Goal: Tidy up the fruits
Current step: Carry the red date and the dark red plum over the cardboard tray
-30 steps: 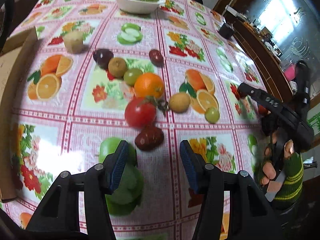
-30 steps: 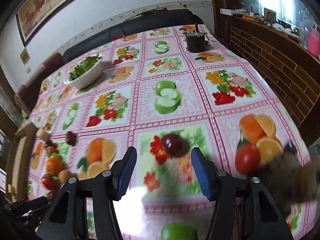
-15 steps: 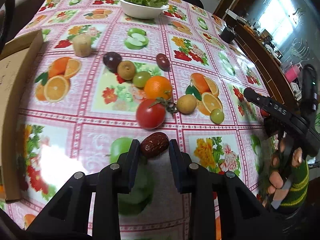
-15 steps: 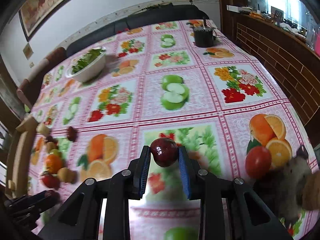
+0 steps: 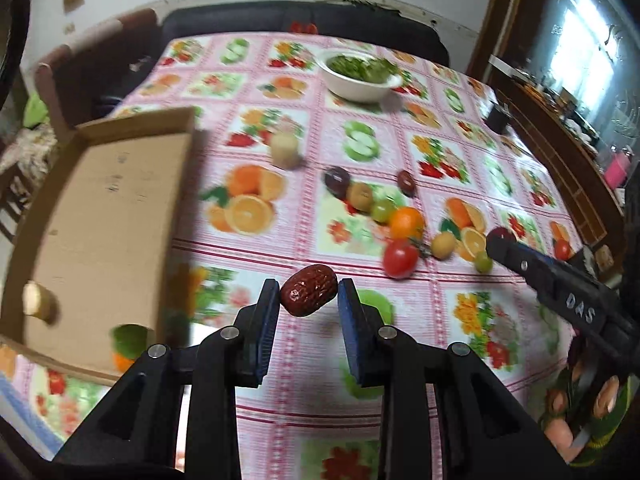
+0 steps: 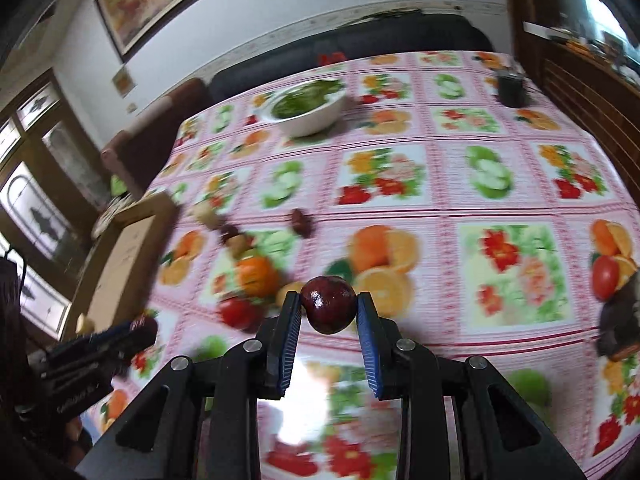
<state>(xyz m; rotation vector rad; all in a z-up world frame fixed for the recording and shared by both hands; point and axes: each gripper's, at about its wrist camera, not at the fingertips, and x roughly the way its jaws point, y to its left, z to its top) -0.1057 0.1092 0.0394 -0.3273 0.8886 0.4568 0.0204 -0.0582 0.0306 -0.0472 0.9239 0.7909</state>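
**Me:** Fruits first, from the left wrist view. My left hand-held gripper (image 5: 308,300) is clenched on a wrinkled red date (image 5: 308,290), lifted clear of the table (image 5: 304,404). The date's long axis runs across the gap, pad to pad, tilted up slightly to the right. The cardboard box (image 5: 100,216) lies to the left of the date and a little beyond it, with a few pieces already inside. The loose cluster, with an orange (image 5: 406,222) and a tomato (image 5: 400,258), lies ahead and to the right.

**Partner:** So the left side is nearer the box?

**Me:** I'd judge so; the carry goes leftward over the box wall.

**Partner:** And the other view?

**Me:** From the right wrist view, my right hand-held gripper (image 6: 329,308) is grasping a dark red plum (image 6: 328,304), also off the table. It's roundish, so no long axis matters. The box sits far to the left, well apart, with the fruit cluster between. That carry probably has to cross over the loose fruit, and past the left hand-held gripper too.
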